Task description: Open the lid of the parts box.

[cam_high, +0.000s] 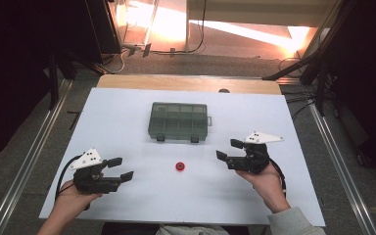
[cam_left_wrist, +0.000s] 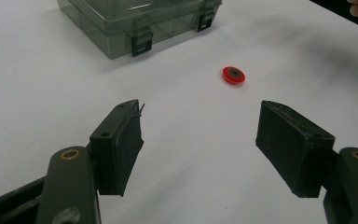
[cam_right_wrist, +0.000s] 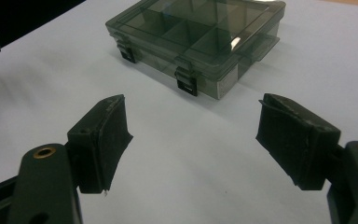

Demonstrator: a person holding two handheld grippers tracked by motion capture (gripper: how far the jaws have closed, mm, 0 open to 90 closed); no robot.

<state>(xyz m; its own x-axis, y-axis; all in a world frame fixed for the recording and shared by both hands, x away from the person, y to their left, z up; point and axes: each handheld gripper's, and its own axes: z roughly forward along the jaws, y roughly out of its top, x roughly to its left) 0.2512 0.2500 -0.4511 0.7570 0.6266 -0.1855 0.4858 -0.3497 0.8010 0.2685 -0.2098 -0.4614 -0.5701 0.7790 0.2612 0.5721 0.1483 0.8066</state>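
Observation:
A small red disc with a dark centre lies on the white table, between the two grippers; it also lies ahead of the left jaws. A closed smoky-grey compartment box with two front latches sits behind it, seen too as the box and the box. My left gripper rests at the front left, open and empty. My right gripper stands at the right, open and empty, pointing toward the box.
The white table ends in a wooden strip at the back. Metal rails run along both sides on the carpet. Bare white surface lies around the disc and in front of the box.

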